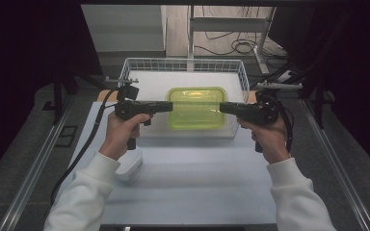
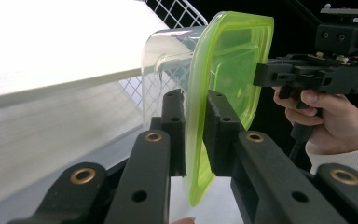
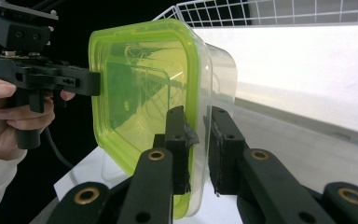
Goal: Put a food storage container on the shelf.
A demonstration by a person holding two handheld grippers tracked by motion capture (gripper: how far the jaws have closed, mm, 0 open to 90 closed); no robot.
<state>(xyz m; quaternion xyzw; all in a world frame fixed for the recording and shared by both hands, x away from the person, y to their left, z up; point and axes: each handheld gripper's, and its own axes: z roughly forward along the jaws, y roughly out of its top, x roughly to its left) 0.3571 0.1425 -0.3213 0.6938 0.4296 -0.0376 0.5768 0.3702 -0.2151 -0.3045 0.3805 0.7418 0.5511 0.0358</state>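
A clear plastic container with a yellow-green lid point(image 1: 196, 108) hangs above the white wire basket point(image 1: 183, 64), held from both sides. My left gripper point(image 1: 170, 106) is shut on the lid's left rim; in the left gripper view the lid edge point(image 2: 196, 140) runs between my two jaws, with the clear tub point(image 2: 168, 65) behind it. My right gripper point(image 1: 221, 108) is shut on the lid's right rim, and the right gripper view has the rim point(image 3: 200, 126) pinched between its jaws. Each gripper view also catches the other hand and its gripper across the lid.
The wire basket stands on a white-covered table point(image 1: 188, 183), at its far side. A small white device point(image 1: 130, 166) lies on the table under the left forearm. Metal rails point(image 1: 33, 168) run along both table sides. Cables and a desk frame lie beyond the basket.
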